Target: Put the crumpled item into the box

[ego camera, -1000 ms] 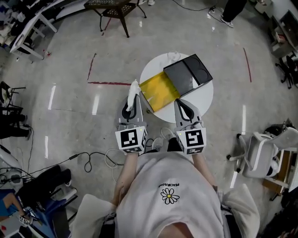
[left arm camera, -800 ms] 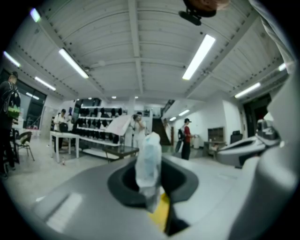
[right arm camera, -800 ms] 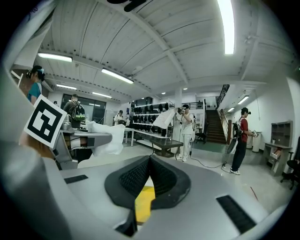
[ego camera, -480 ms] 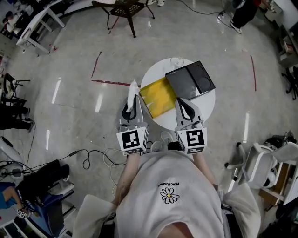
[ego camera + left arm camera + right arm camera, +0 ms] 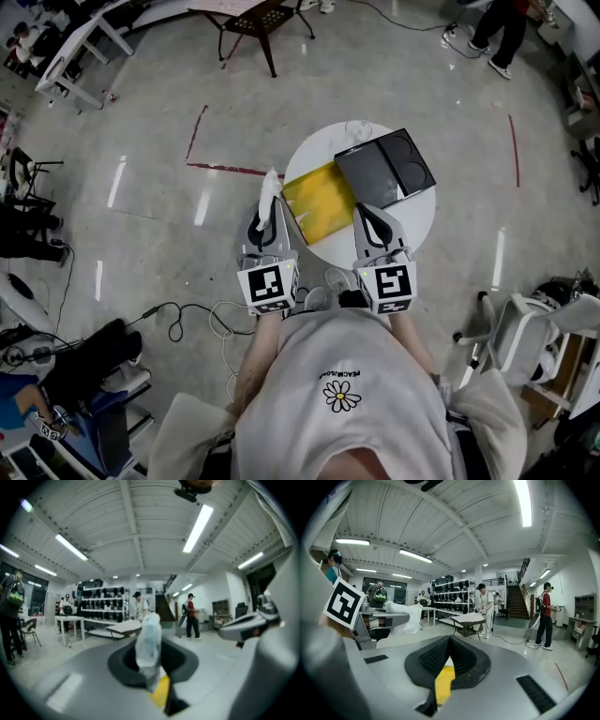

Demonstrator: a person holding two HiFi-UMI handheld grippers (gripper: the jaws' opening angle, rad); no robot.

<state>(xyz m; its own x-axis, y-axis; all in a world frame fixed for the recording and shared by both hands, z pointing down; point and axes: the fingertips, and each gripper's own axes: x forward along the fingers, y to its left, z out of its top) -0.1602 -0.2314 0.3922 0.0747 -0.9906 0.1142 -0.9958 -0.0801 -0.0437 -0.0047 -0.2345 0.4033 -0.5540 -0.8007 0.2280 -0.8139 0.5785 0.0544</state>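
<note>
My left tongs (image 5: 268, 208) are clenched on the crumpled plastic bag (image 5: 148, 641), which stands up from between the pads as a pale, translucent wad. From the head view the bag hangs over the floor (image 5: 169, 141), just off the left rim of the round white table (image 5: 417, 220) and close beside the near left corner of the box (image 5: 320, 198). None of it is inside the box.

The box lies open on the table with its yellow inside facing up. Its black lid (image 5: 386, 169) lies flat against its far right side, reaching almost to the table's far edge. Some small clear thing (I cannot tell what) sits on the table just beyond the lid.

My right tongs (image 5: 449, 643) are clenched with nothing in them: the ribbed black pads meet at the tips, and only a strip of the yellow box shows through the gap lower down. They point over the table's near rim, near the box's near right edge.

Both tongs sit side by side in front of the person's white shirt (image 5: 337, 394), marker cubes towards the body. Cables (image 5: 192, 323) trail over the floor on my left, and red tape (image 5: 221, 169) marks the floor beyond the table
</note>
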